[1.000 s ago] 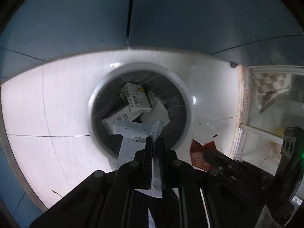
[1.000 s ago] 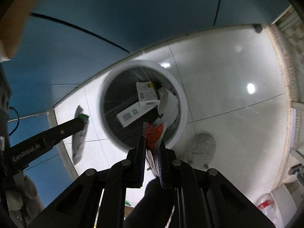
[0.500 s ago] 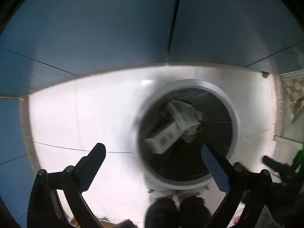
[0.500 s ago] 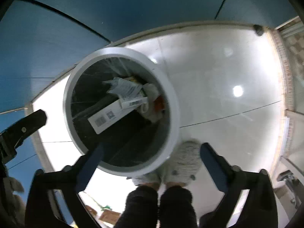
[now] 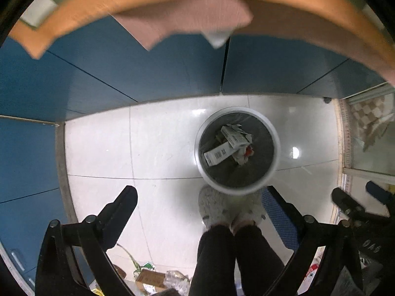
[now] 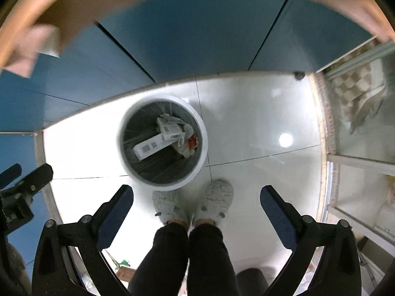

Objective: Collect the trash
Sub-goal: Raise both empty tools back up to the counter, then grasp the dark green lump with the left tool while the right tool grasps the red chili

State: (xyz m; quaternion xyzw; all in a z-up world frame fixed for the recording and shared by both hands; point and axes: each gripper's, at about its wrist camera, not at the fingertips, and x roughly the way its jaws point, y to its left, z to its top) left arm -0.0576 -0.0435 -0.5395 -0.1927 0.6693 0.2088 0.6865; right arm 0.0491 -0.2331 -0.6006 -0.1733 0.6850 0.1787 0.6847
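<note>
Nearest the lenses, my left gripper (image 5: 198,207) and right gripper (image 6: 196,203) both gape wide, jaws spread and nothing between them. Just beyond, the person's grey slippers (image 6: 217,198) stand on the pale floor (image 5: 160,143), toes touching the foot of the white bin (image 5: 237,149). Inside the bin lie the trash: a barcoded carton (image 5: 217,155), a second small box (image 5: 234,135) leaning on it, and a scrap of red wrapper (image 5: 248,151) beside crumpled paper. Farther off run blue cabinet doors (image 5: 148,74), and above them the orange edge of a counter (image 5: 296,7) with a pink cloth (image 5: 192,22) hanging over it. As I judge it, the next piece lies up there: I would keep the jaws wide, raise them level with the counter edge, and square up before closing, since the blur makes the cloth's hang hard to read.
</note>
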